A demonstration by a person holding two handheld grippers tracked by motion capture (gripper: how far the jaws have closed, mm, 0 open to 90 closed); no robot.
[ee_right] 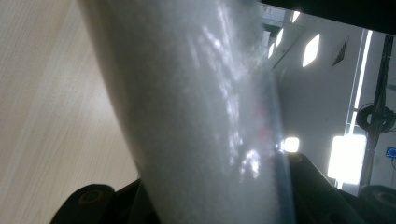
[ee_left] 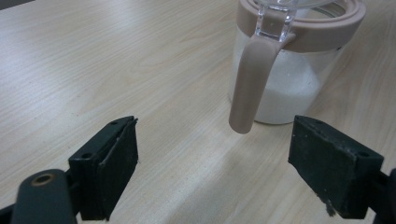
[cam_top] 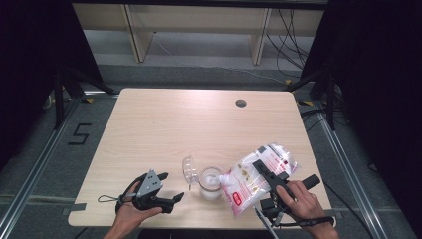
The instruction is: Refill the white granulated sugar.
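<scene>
Here the table [cam_top: 149, 129] bears a soft, heavy-looking bag [cam_top: 249, 181] of white grains, tilted over the glass jar [cam_top: 211, 183] near its front edge. The right gripper [cam_top: 268, 181] clamps the bag's middle, probably safest since the film looks slippery and saggy. The left gripper [cam_top: 166, 191] rests with jaws spread, holding nothing, beside the jar.

I see a pale wood-grain table [cam_top: 164, 124] with a small dark round hole [cam_top: 241, 103]. The jar [cam_top: 210, 184] is clear glass, white granules inside, with a dusty-pink collar [ee_left: 322, 32] and pink handle [ee_left: 250, 84]. The bag [cam_top: 254, 179] is white and translucent with red print. Both grippers, left [cam_top: 171, 186] and right [cam_top: 266, 172], are black; the left carries a grey plate [cam_top: 149, 183].
</scene>
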